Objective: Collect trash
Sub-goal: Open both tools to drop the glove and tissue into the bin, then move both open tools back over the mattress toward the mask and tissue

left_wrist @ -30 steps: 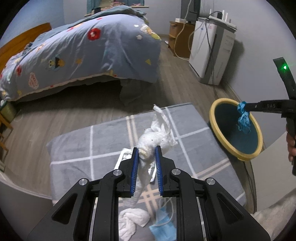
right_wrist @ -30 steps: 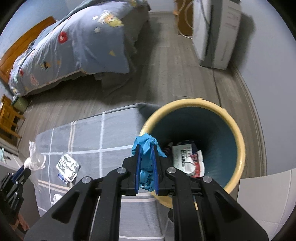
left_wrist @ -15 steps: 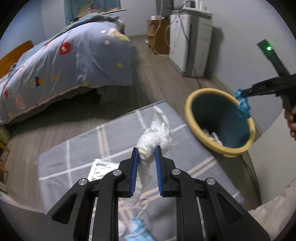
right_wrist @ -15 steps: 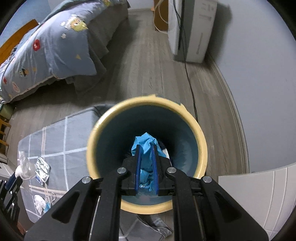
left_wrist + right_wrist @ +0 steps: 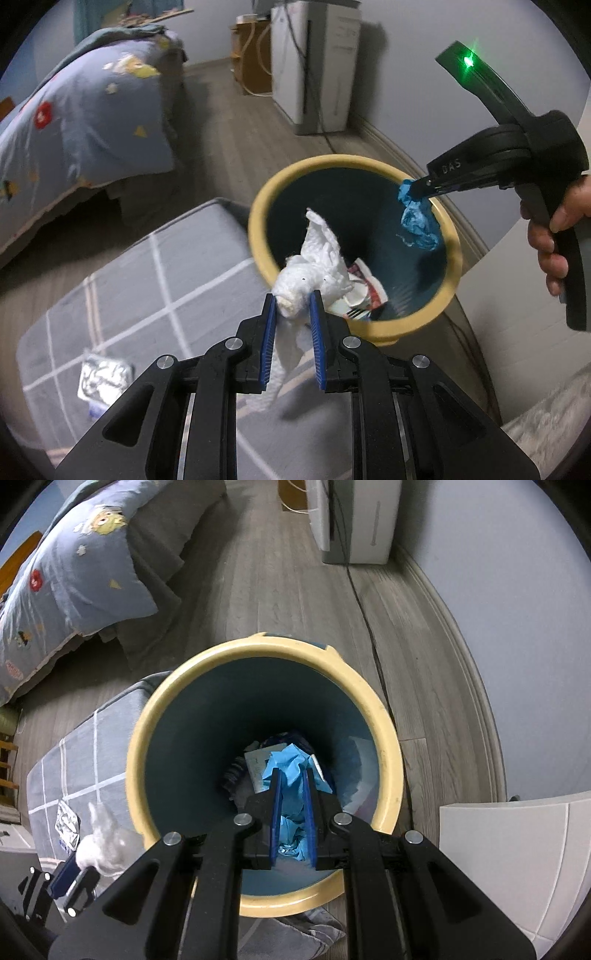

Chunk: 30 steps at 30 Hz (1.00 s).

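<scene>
My left gripper (image 5: 293, 301) is shut on a crumpled white tissue (image 5: 314, 266), held over the near rim of the yellow-rimmed, dark blue waste bin (image 5: 258, 206). My right gripper (image 5: 292, 775) is shut on a scrunched blue glove (image 5: 286, 762) and points steeply down over the mouth of the bin (image 5: 384, 716). In the left wrist view the right gripper (image 5: 415, 186) reaches in from the right, with the blue glove (image 5: 419, 223) dangling over the bin's far side. Paper and packaging trash (image 5: 364, 291) lies at the bin's bottom.
A grey checked floor mat (image 5: 147, 280) beside the bin carries a silver foil packet (image 5: 101, 378). A bed with a blue quilt (image 5: 74, 110) stands at the left, a white appliance (image 5: 314, 66) by the wall, and a cable (image 5: 369, 635) runs along the wooden floor.
Both grippers have travelled to the bin: the right one with the glove now hangs over its opening, and the left one has carried the tissue from above the mat to the bin's rim.
</scene>
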Available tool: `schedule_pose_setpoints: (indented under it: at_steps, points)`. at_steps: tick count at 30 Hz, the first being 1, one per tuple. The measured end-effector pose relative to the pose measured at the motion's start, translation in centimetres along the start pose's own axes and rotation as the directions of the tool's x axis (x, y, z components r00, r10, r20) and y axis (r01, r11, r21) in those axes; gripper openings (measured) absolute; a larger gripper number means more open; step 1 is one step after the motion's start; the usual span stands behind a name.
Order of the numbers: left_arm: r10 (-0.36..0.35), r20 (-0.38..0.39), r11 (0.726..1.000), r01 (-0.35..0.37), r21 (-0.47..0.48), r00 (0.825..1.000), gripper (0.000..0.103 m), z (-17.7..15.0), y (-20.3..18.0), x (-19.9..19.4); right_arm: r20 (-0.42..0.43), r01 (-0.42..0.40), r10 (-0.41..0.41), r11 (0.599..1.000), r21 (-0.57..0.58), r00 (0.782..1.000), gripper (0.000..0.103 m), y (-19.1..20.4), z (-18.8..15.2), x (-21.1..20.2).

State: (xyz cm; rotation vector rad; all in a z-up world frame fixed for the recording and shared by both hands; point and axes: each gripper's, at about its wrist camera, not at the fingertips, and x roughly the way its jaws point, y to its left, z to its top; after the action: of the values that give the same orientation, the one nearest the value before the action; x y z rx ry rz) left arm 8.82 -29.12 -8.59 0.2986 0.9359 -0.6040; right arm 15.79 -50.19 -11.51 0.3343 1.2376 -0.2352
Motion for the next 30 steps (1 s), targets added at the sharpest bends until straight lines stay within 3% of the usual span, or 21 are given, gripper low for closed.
schedule_pose_setpoints:
  at_steps: [7, 10, 12, 15, 17, 19, 22, 26, 30]
  points:
    - [0.01, 0.02, 0.999, -0.011, 0.031, 1.0, 0.019, 2.4, -1.3, 2.7, 0.001, -0.011, 0.011, 0.999, 0.03, 1.0, 0.011, -0.4, 0.1, 0.5]
    - [-0.001, 0.052, 0.999, -0.001, 0.033, 0.999, 0.029, 3.4, -1.5, 2.8, 0.012, -0.018, 0.018, 0.999, 0.029, 1.0, 0.011, -0.4, 0.1, 0.4]
    - [-0.003, 0.074, 0.999, 0.0, 0.046, 0.997, 0.044, 3.6, -1.8, 2.4, 0.015, -0.021, 0.021, 0.999, 0.03, 1.0, 0.012, -0.4, 0.2, 0.3]
    - [0.011, 0.087, 0.998, -0.016, 0.053, 0.996, 0.058, 3.7, -1.7, 2.1, 0.015, -0.022, 0.021, 0.999, 0.037, 1.0, 0.014, -0.5, 0.3, 0.2]
    - [0.025, 0.084, 0.999, -0.029, 0.039, 0.996, 0.064, 3.4, -1.2, 2.0, 0.018, -0.022, 0.021, 0.999, 0.045, 1.0, 0.027, -0.5, 0.3, 0.1]
    - [0.041, 0.086, 0.999, -0.043, 0.025, 0.995, 0.07, 3.1, -0.6, 1.7, 0.035, -0.018, 0.016, 0.999, 0.047, 0.999, 0.049, -0.4, 0.3, -0.4]
    - [0.061, 0.093, 0.998, -0.061, -0.002, 0.994, 0.082, 2.6, 0.5, 0.8, 0.054, -0.017, 0.014, 0.999, 0.051, 0.998, 0.059, -0.4, 0.5, -1.0]
    - [0.1, 0.122, 0.995, -0.097, -0.033, 0.987, 0.093, 1.5, 2.1, -1.4, 0.081, -0.006, 0.001, 0.998, 0.057, 0.997, 0.094, -0.1, 0.6, -1.8]
    - [0.143, 0.117, 0.989, -0.136, -0.062, 0.983, 0.094, 0.4, 4.3, -3.4, 0.1, -0.003, 0.0, 1.0, 0.03, 0.995, 0.097, 1.1, 0.7, -2.6]
